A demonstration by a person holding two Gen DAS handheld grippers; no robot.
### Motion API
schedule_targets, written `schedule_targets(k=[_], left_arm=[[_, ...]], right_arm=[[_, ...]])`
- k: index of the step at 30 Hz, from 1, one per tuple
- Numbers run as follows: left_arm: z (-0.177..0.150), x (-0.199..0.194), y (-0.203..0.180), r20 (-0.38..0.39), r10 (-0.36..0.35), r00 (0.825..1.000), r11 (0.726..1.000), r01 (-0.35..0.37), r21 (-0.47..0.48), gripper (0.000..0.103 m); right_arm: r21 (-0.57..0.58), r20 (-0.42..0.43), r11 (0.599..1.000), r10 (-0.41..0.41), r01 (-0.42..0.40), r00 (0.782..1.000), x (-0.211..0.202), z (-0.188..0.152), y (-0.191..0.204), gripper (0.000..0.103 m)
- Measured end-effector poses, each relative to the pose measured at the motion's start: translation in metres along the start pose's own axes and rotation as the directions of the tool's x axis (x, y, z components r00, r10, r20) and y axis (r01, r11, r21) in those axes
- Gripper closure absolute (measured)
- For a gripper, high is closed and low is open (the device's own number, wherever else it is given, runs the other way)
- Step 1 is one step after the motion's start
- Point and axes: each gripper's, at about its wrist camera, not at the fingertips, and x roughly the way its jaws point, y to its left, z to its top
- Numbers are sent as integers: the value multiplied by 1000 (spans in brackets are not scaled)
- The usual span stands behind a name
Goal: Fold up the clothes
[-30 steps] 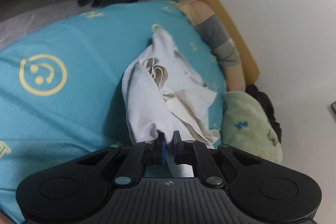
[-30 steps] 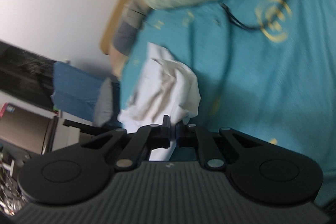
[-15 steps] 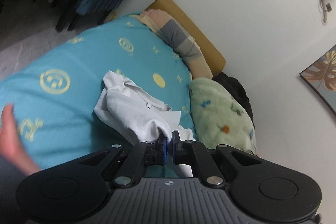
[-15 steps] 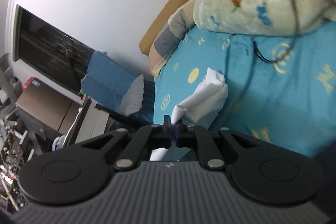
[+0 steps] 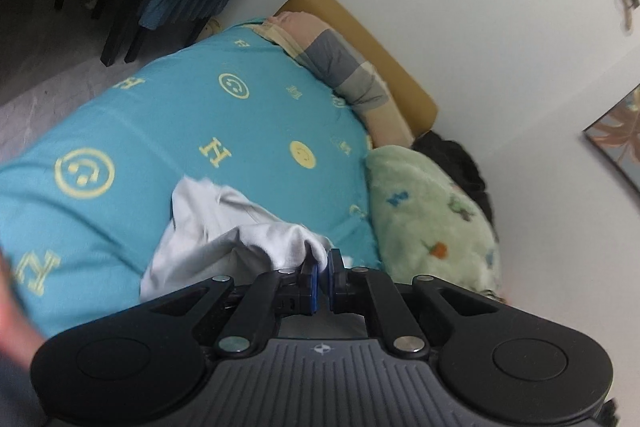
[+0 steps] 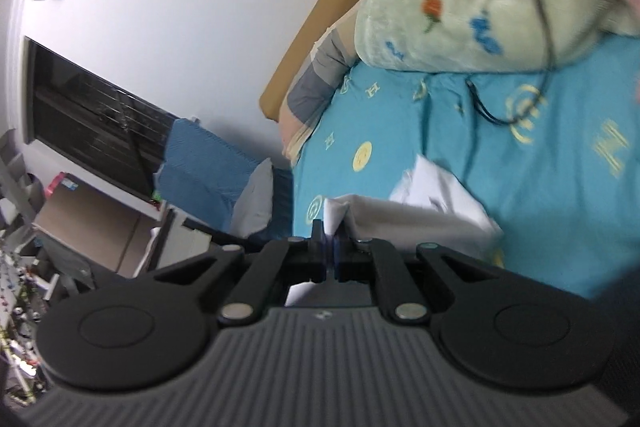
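A white garment [image 5: 224,227] hangs bunched over the turquoise bed cover [image 5: 168,131] with yellow smiley prints. My left gripper [image 5: 321,263] is shut on one edge of the garment, which trails away to the left. My right gripper [image 6: 329,239] is shut on another edge of the same garment [image 6: 432,203], which stretches off to the right above the bed cover [image 6: 540,187]. Most of the cloth near both grippers is hidden behind the gripper bodies.
A green fleece blanket [image 5: 428,211] and a striped pillow [image 5: 344,75] lie at the bed's head by the tan headboard [image 5: 372,43] and white wall. A black cable [image 6: 480,107] lies on the cover. A blue draped chair [image 6: 200,167] and clutter stand beside the bed.
Both grippers have lifted and pulled back with the garment. The cloth came up off the bed and now stretches between them; the views show more of the bed and wall.
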Motion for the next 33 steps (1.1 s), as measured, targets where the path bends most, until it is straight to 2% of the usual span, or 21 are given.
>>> schedule_targets(k=[1, 5, 8, 10, 12, 14, 15, 17, 19, 20, 21, 23, 26, 28, 29, 31, 32, 33], left_arm=[[8, 19, -1, -8, 42, 999, 999, -42, 27, 97], [28, 82, 8, -48, 121, 992, 984, -114, 138, 96], [42, 128, 15, -72, 180, 981, 962, -160, 221, 96], [46, 154, 22, -77, 203, 976, 948, -176, 265, 96], [44, 172, 38, -92, 200, 976, 955, -172, 243, 96], [47, 182, 52, -139, 179, 974, 974, -155, 164, 96], [51, 184, 58, -157, 160, 974, 983, -142, 118, 93], [60, 182, 59, -166, 125, 978, 989, -110, 97, 86], [65, 178, 54, -168, 105, 980, 989, -85, 122, 75], [68, 176, 51, -169, 96, 981, 988, -73, 135, 59], [68, 173, 45, -157, 99, 983, 984, -72, 165, 41], [66, 165, 33, -122, 135, 983, 963, -101, 249, 31], [60, 156, 24, -66, 170, 983, 926, -137, 352, 24], [56, 155, 21, -24, 217, 976, 896, -189, 402, 22], [54, 162, 22, -16, 268, 963, 879, -238, 414, 22], [52, 180, 28, -31, 349, 937, 848, -301, 437, 26], [51, 188, 33, -41, 375, 926, 837, -319, 444, 28], [50, 195, 37, -49, 394, 918, 834, -335, 438, 32]], right_arm=[[-15, -10, 1000, -21, 21, 1000, 22, 6, 0, 96], [-16, -79, 991, -130, 129, 988, 108, 26, -14, 96], [-31, -113, 986, -165, 162, 980, 155, 34, -33, 96], [-56, -145, 986, -161, 154, 976, 177, 34, -46, 95], [-51, -182, 989, -142, 135, 973, 191, 31, -61, 94], [-10, -234, 991, -131, 132, 963, 201, 32, -76, 94], [18, -263, 990, -128, 137, 956, 205, 33, -82, 94], [57, -301, 989, -112, 135, 947, 204, 38, -82, 92], [61, -325, 992, -86, 111, 942, 200, 42, -77, 70], [42, -330, 995, -67, 86, 942, 198, 43, -73, 37], [23, -335, 998, -49, 60, 941, 196, 45, -68, 14], [36, -374, 999, 15, -2, 927, 194, 45, -65, 15], [-50, -398, 998, 24, -48, 917, 191, 44, -57, 15], [-192, -370, 981, -60, -13, 927, 192, 42, -50, 15], [-264, -350, 965, -103, 7, 931, 193, 41, -47, 15], [-347, -343, 936, -186, 60, 921, 204, 37, -48, 26], [-386, -338, 918, -227, 85, 913, 210, 35, -49, 31], [-400, -340, 912, -244, 95, 908, 216, 32, -52, 32]])
